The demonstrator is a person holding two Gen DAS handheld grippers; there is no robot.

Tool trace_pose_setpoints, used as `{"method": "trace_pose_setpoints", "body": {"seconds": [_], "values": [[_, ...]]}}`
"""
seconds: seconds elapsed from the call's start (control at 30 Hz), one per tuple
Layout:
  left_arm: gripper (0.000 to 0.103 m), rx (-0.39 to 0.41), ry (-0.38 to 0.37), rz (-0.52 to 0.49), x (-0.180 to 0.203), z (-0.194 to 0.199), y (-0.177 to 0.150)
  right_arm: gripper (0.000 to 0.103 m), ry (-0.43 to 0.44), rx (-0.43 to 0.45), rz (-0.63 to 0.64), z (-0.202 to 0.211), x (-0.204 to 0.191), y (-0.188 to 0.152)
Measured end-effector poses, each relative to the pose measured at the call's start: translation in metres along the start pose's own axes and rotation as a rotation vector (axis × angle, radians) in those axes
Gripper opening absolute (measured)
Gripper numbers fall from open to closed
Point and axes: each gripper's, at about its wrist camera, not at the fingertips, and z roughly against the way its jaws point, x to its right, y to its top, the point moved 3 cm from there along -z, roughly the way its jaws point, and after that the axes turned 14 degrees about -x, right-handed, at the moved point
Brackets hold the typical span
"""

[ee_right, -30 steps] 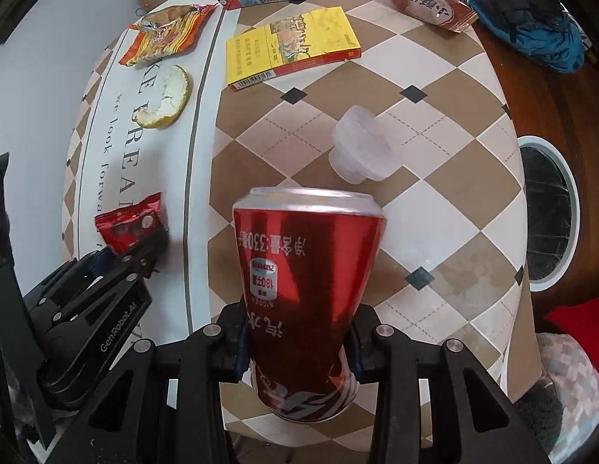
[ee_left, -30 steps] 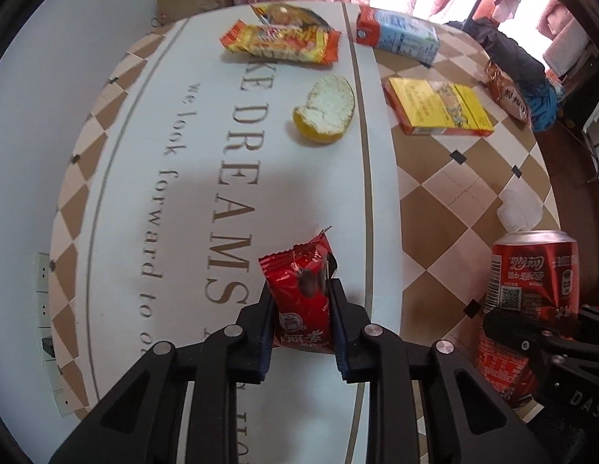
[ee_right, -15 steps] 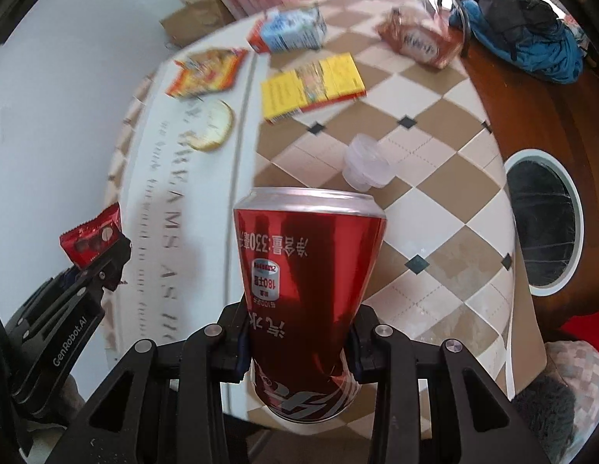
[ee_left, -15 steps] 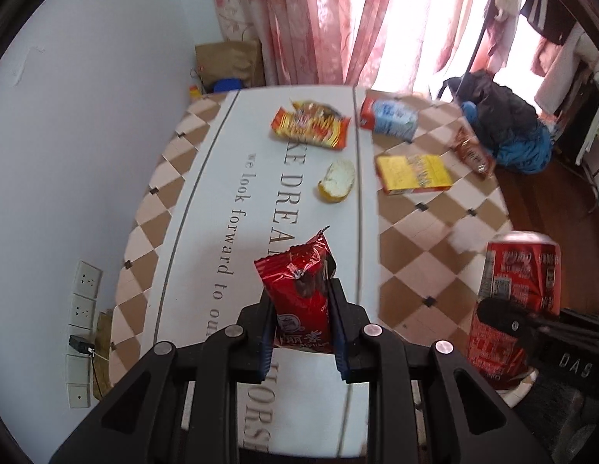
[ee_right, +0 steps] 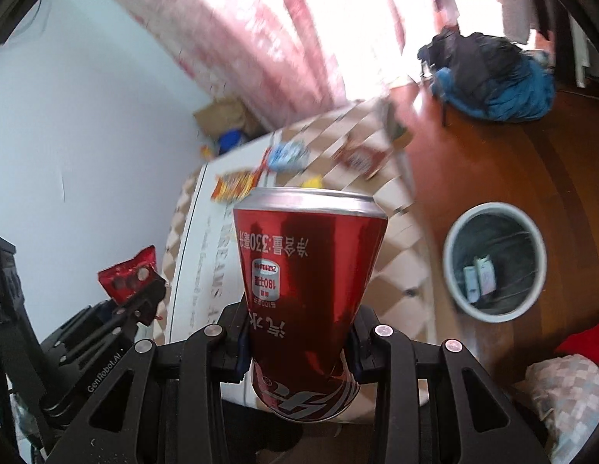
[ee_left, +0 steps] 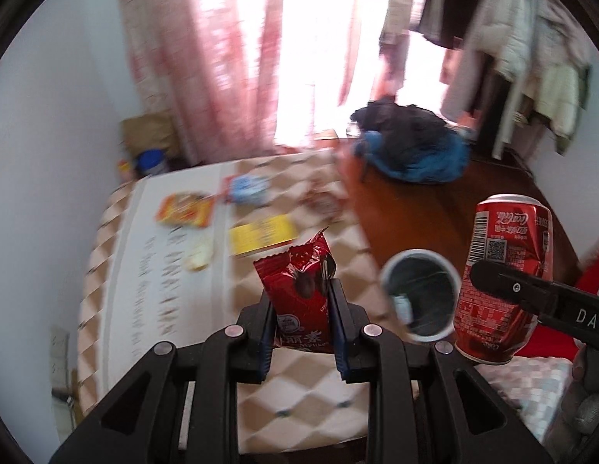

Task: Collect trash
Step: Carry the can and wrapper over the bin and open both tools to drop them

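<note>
- Between the left gripper's [ee_left: 301, 323] pads a red wrapper [ee_left: 299, 290] stands upright, clamped; the bin [ee_left: 419, 294] lies just right of it and below, mouth up, with the right gripper's can [ee_left: 502, 278] beyond.
- Right view: right gripper [ee_right: 299, 344] clamps the can [ee_right: 305, 294] upright; bin [ee_right: 495, 261] lies right and below, nearer this hand; both loads look ready to drop.

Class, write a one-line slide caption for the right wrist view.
Right claw grips a red soda can, waste bin on the floor alongside.

Motion blur smears the table [ee_left: 206, 309] wrappers and its lettering unreadable.
</note>
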Motion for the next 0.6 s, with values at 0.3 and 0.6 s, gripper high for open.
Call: {"method": "trace_pose_setpoints", "body": {"seconds": [0.3, 0.6], "values": [[0.021, -0.128, -0.144, -0.137, 0.138, -0.083, 0.058, 0.039, -0.082, 0.084, -0.172, 0.066, 0.137, 0.009], [0.023, -0.430, -0.232, -0.169, 0.210, -0.217, 0.091, 0.039, -0.106, -0.036, -0.368, 0.022, 0.289, 0.026]]}}
